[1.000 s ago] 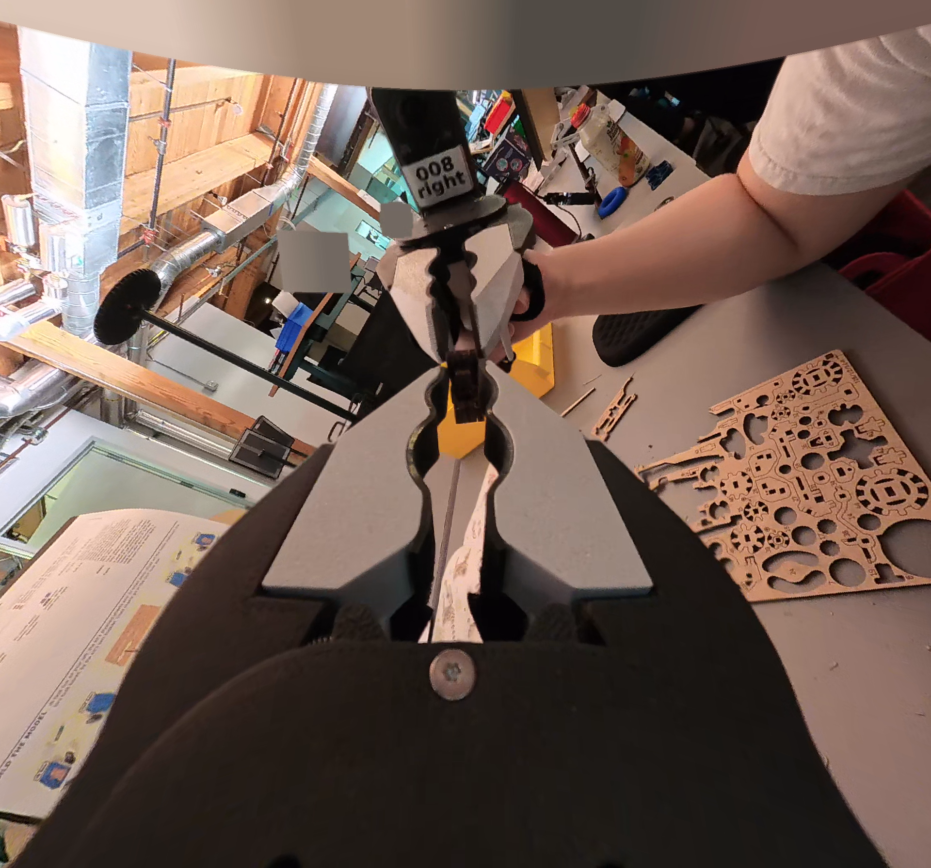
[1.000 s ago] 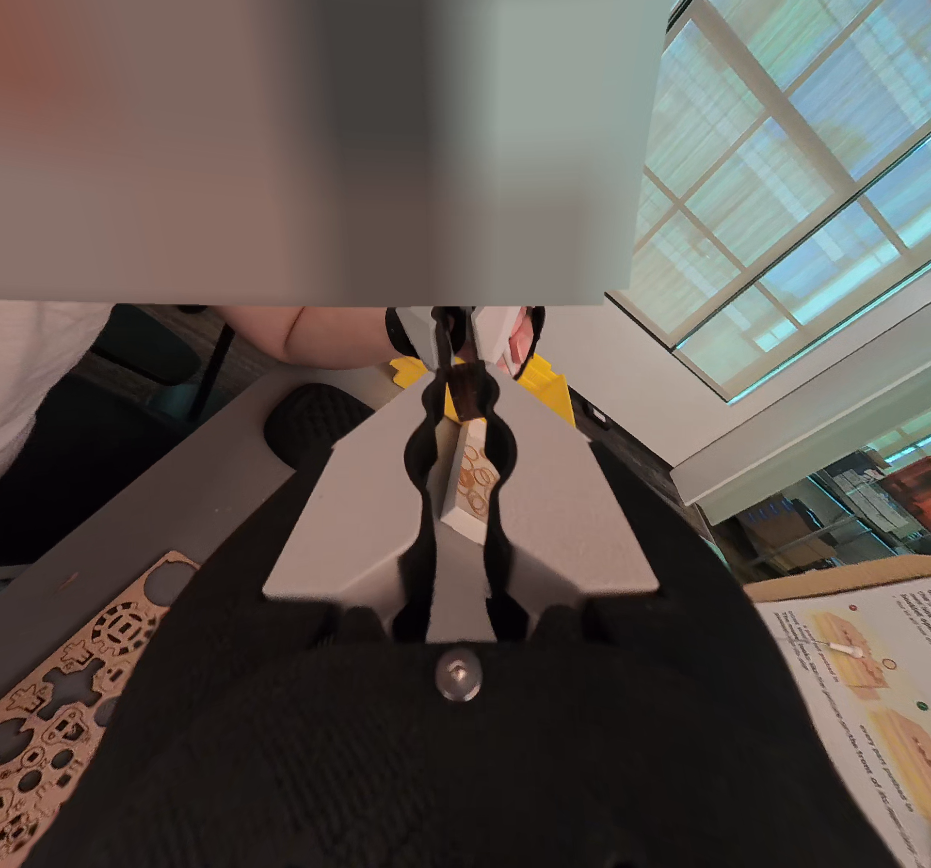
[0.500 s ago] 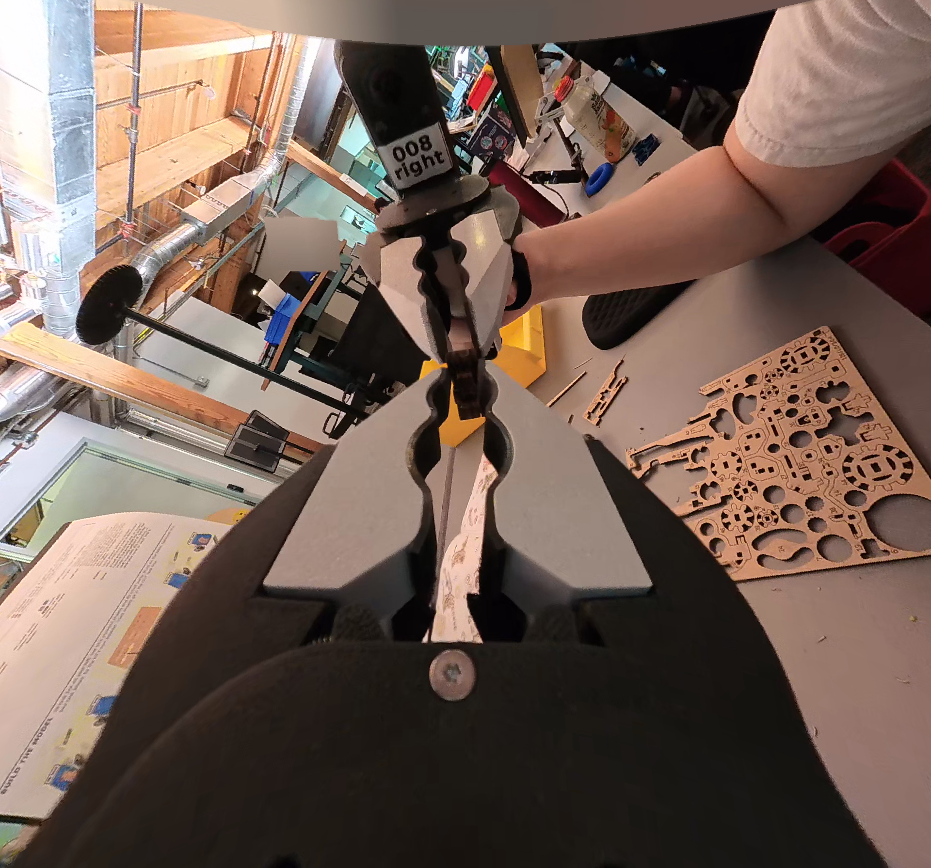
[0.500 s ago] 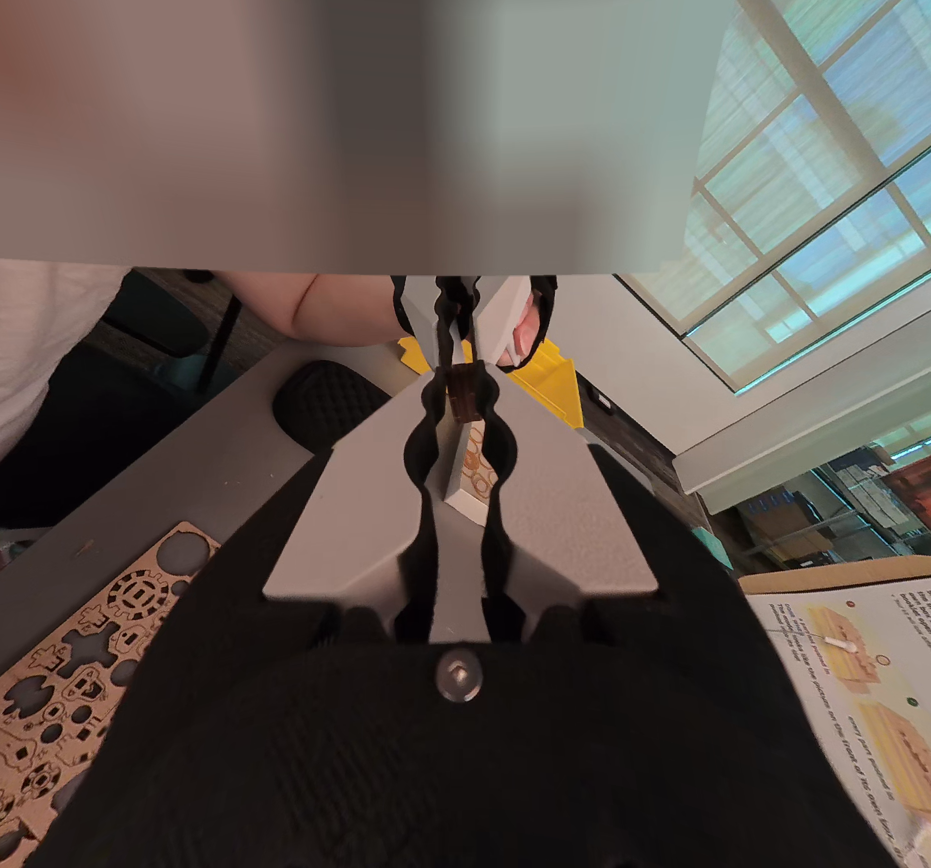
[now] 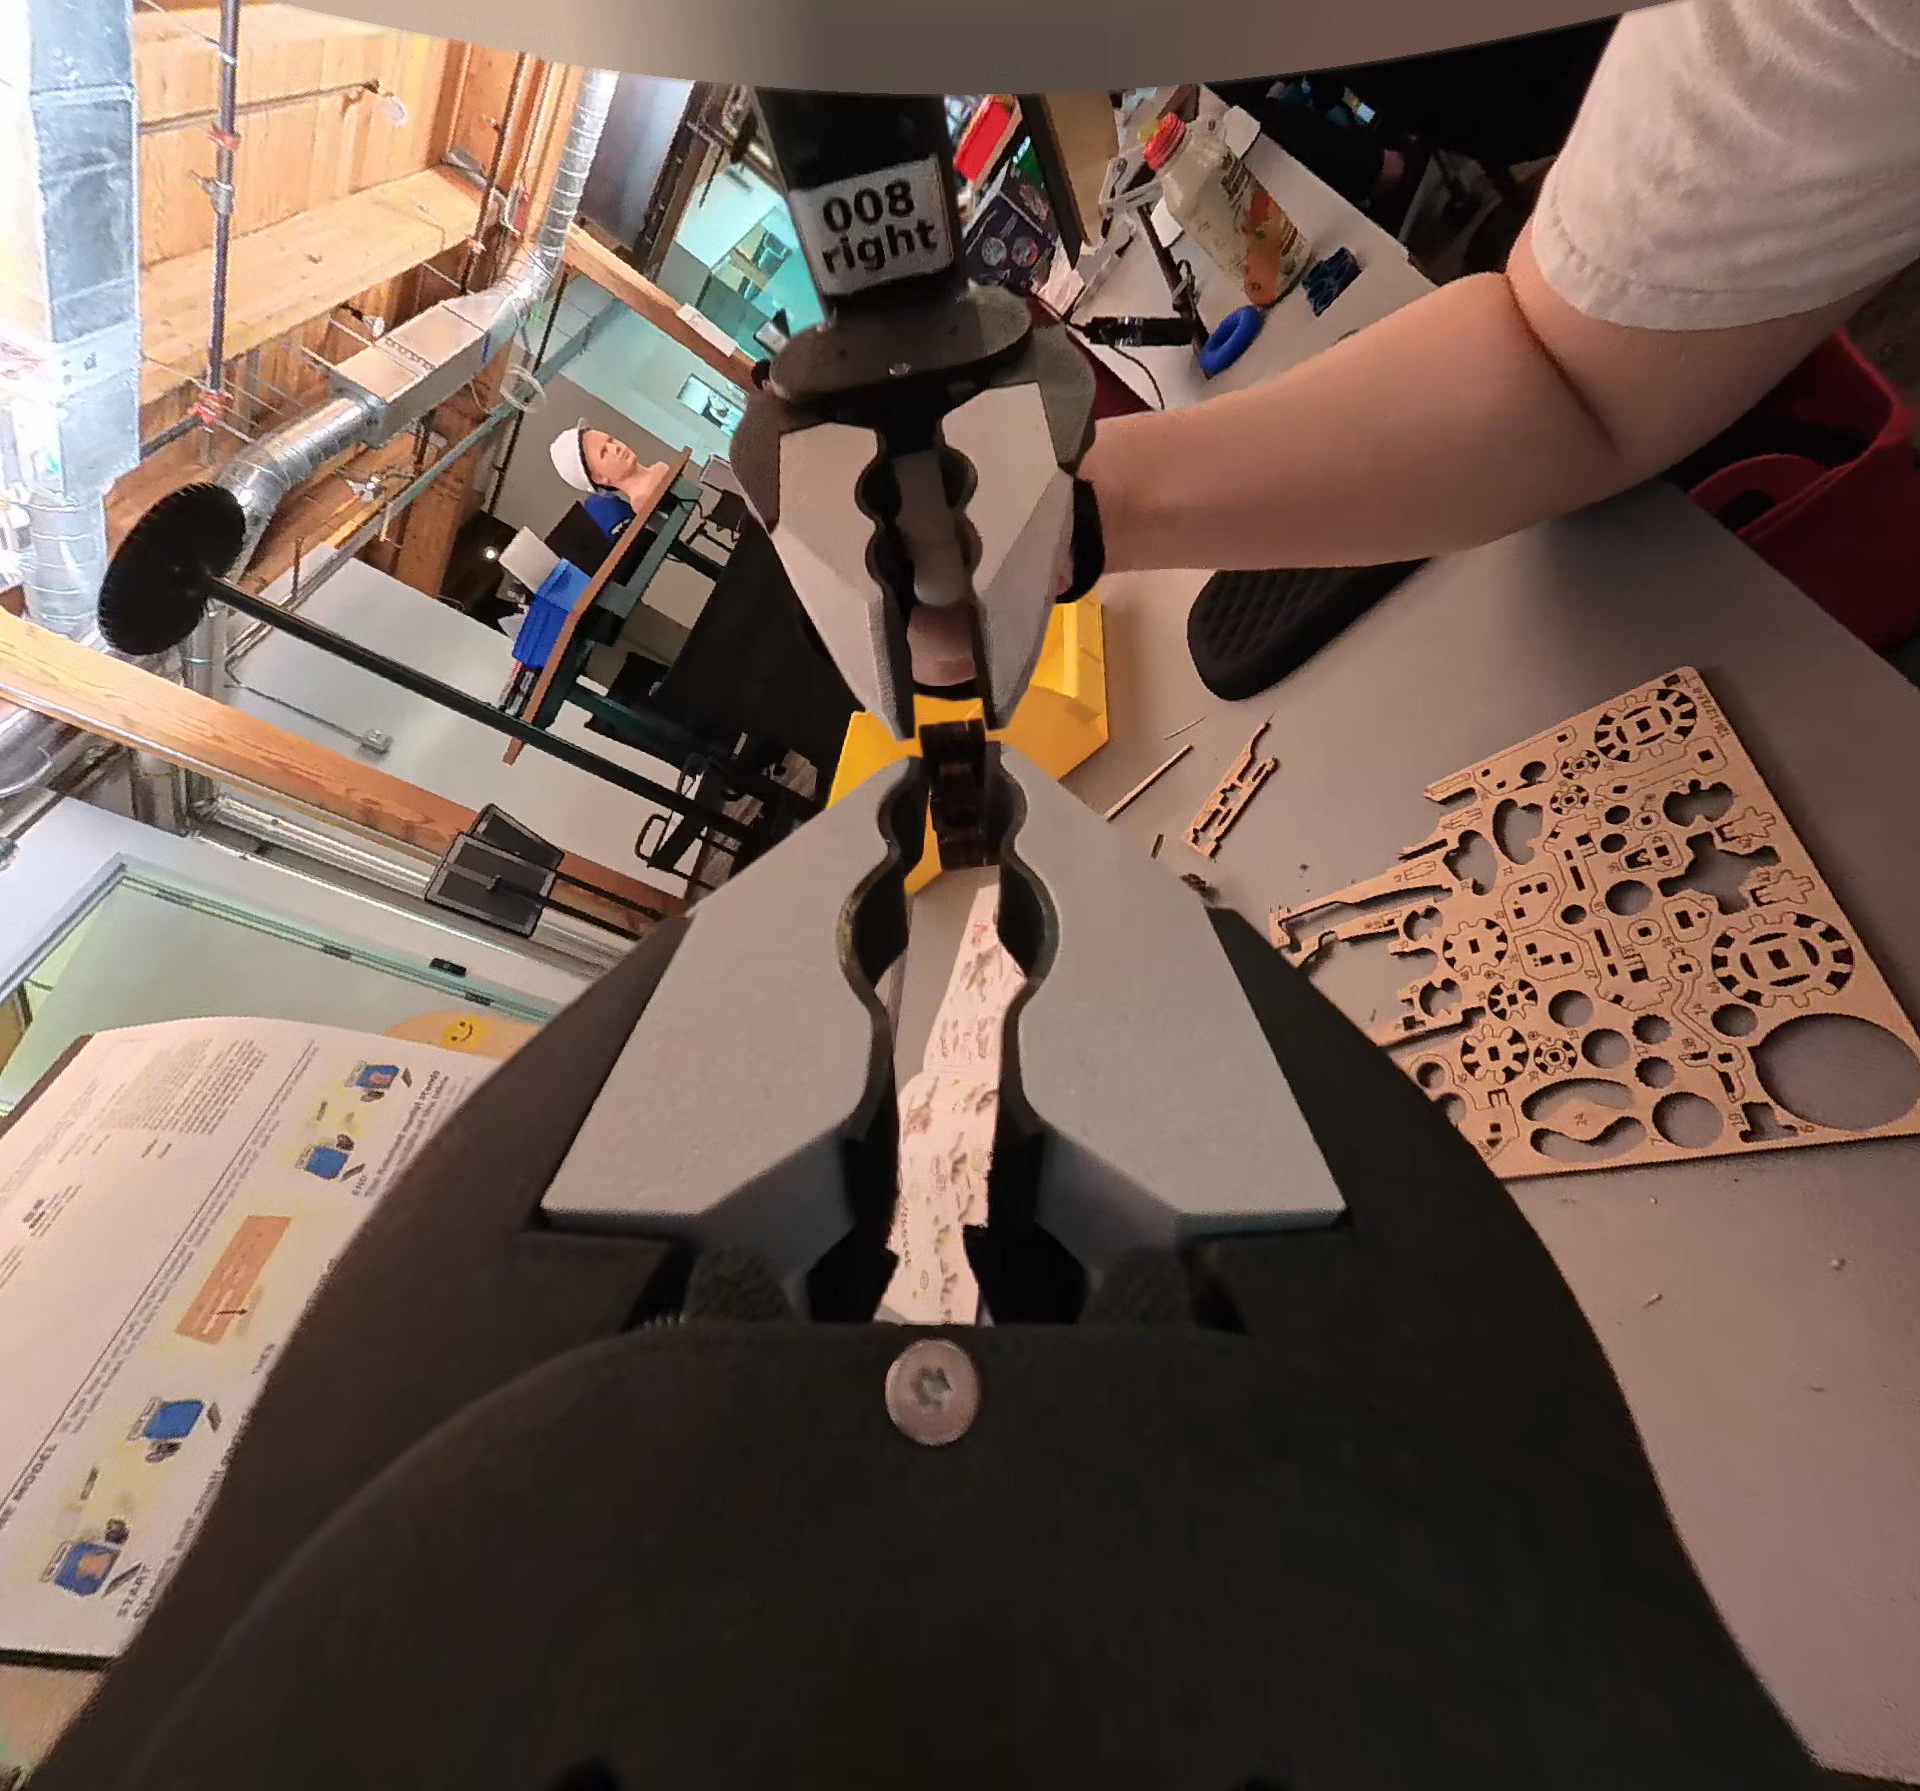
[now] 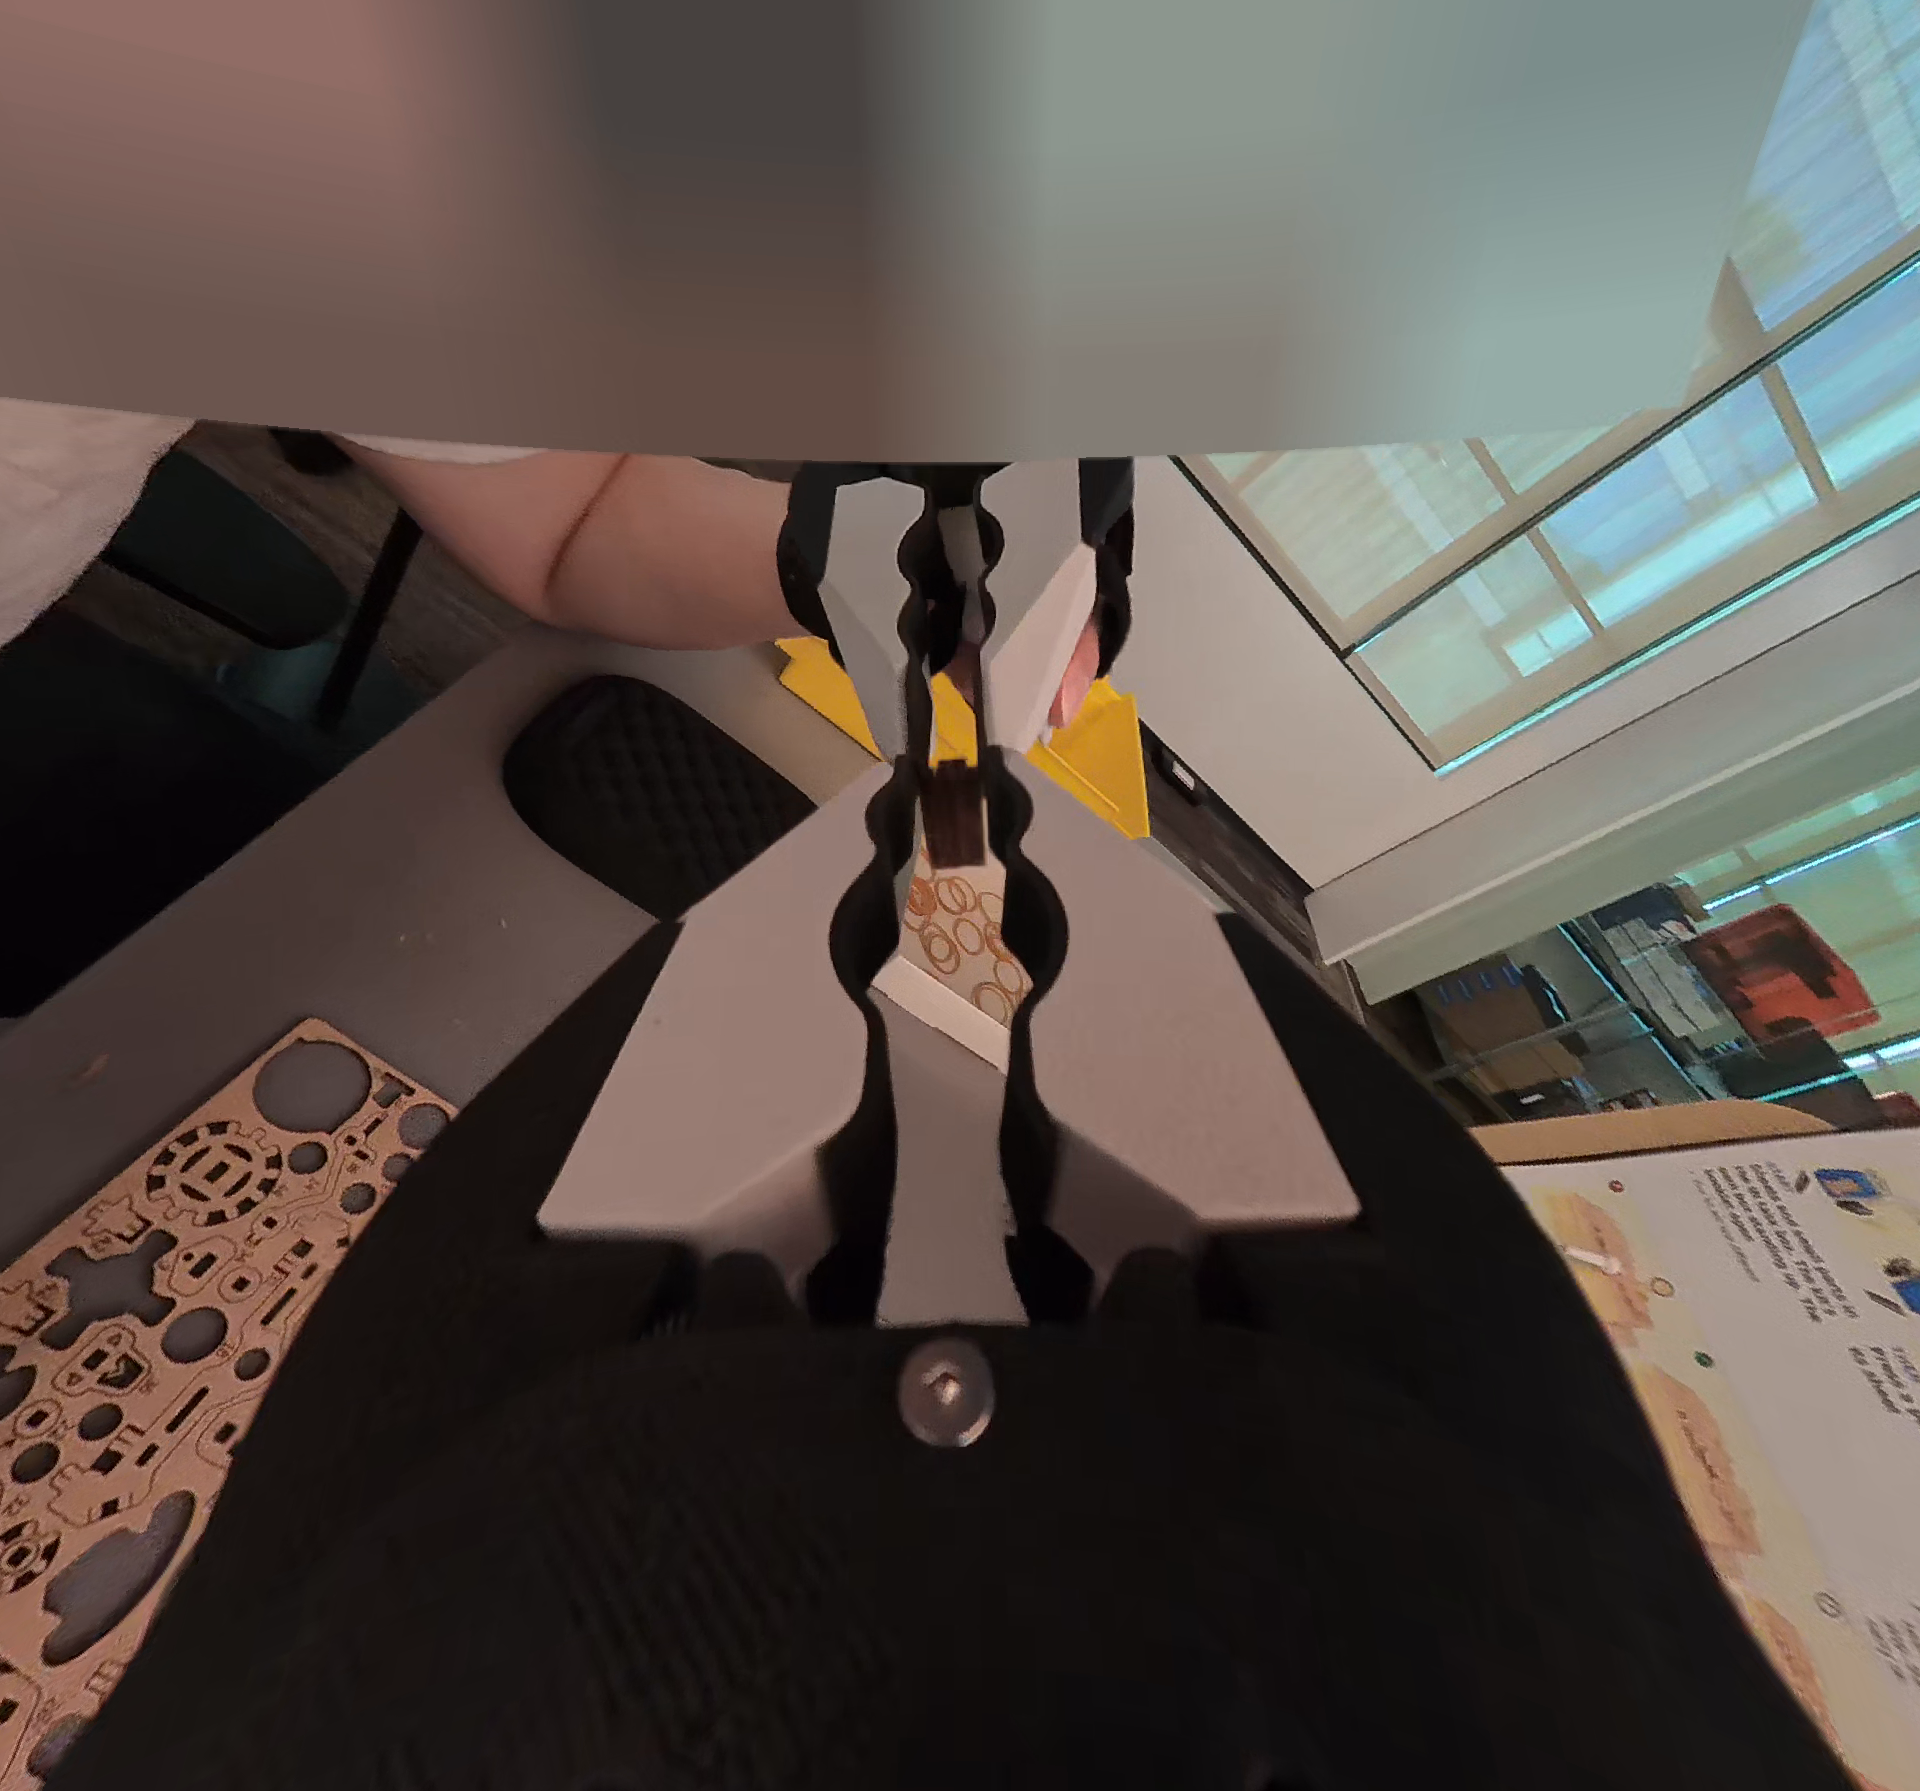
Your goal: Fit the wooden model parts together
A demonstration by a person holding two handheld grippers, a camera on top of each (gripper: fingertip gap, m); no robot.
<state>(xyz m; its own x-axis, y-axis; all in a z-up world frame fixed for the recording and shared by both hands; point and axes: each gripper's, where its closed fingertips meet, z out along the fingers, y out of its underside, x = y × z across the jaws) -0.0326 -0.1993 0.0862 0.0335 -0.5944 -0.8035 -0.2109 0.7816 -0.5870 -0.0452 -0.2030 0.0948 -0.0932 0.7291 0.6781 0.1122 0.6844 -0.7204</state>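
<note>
My left gripper (image 5: 951, 775) and right gripper (image 6: 951, 791) face each other tip to tip above the grey table (image 5: 1558, 1326). Both are shut on a small dark wooden part (image 5: 956, 796) held between the meeting tips; it also shows in the right wrist view (image 6: 954, 811). I cannot tell whether it is one part or two pressed together. The right gripper (image 5: 940, 697) shows opposite in the left wrist view, and the left gripper (image 6: 940, 739) shows opposite in the right wrist view. A person's arm (image 5: 1351, 453) holds the right gripper.
A laser-cut wooden sheet (image 5: 1621, 931) lies on the table, also in the right wrist view (image 6: 156, 1326). Small loose wooden pieces (image 5: 1236, 791) lie beside it. An instruction sheet (image 5: 156, 1274), a yellow bin (image 5: 1049, 702) and a black pad (image 5: 1299, 609) are nearby. Both grippers' tips are close together, under 4 cm apart.
Both grippers have stayed tip to tip and shut on the part. They have tilted and shifted slightly together against the background.
</note>
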